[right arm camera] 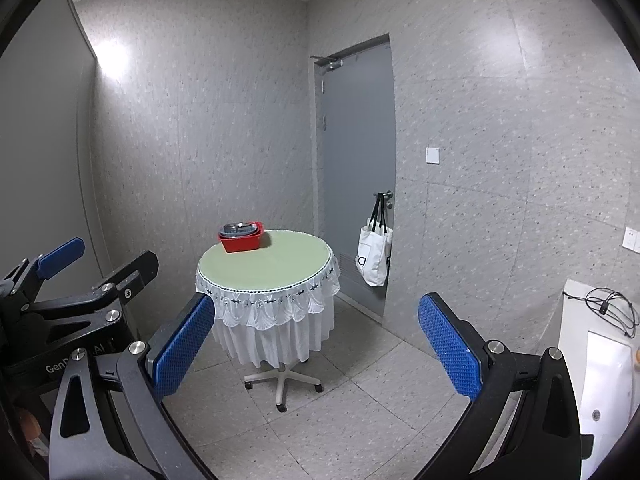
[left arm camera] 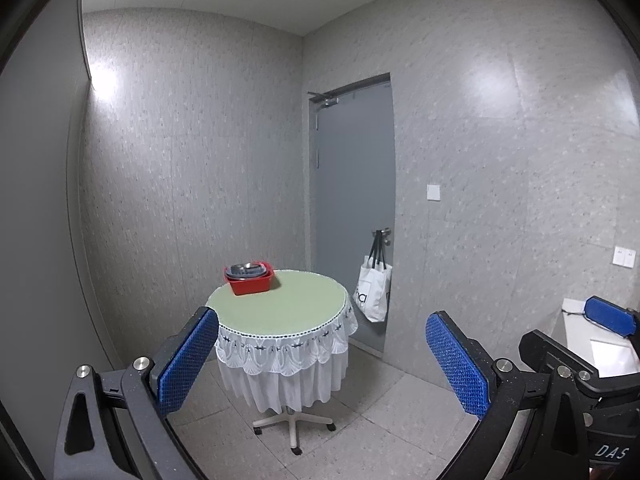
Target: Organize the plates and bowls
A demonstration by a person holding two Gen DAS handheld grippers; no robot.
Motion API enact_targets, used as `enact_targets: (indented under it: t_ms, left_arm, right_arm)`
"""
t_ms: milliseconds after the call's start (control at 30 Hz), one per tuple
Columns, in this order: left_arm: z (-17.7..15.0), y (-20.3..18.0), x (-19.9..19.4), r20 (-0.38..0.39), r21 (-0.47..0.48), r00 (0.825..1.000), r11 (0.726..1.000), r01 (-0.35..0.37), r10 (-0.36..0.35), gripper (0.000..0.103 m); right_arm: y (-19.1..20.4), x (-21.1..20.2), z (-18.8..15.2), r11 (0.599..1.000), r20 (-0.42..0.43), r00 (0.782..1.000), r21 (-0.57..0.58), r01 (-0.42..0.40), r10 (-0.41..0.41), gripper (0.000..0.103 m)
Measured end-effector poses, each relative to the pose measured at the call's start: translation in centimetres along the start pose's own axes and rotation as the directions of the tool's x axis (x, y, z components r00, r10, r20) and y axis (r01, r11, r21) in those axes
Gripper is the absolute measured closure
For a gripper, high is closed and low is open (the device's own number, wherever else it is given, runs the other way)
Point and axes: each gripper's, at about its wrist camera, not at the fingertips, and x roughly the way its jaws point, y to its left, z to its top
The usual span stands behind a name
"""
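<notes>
Task status: judged not yet begun. The dishes (left arm camera: 245,270), what look like grey bowls or plates with a metal one on top, sit nested inside a red basin (left arm camera: 250,282) at the far left edge of the round table (left arm camera: 288,308); nothing is laid out on the green tablecloth.

The left gripper (left arm camera: 322,360) and right gripper (right arm camera: 316,344) are both held well back from the table, fingers spread wide, holding nothing.

Clearances: bare floor lies between grippers and table. The basin stands close to the table rim, a tipping risk if pushed. A tote bag (right arm camera: 374,260) hangs on the door handle, right of the table. A white counter (right arm camera: 592,360) bounds the right side.
</notes>
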Motion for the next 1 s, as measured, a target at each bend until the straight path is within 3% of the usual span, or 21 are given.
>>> enact_targets:
  t_ms: [1000]
  left_arm:
    - [0.2,0.5,1.8,0.000,0.010,1.000,1.000,0.004,-0.004,0.001]
  right_arm:
    - [0.0,0.1,0.1,1.000,0.001,1.000,0.016,-0.006,0.006,0.000]
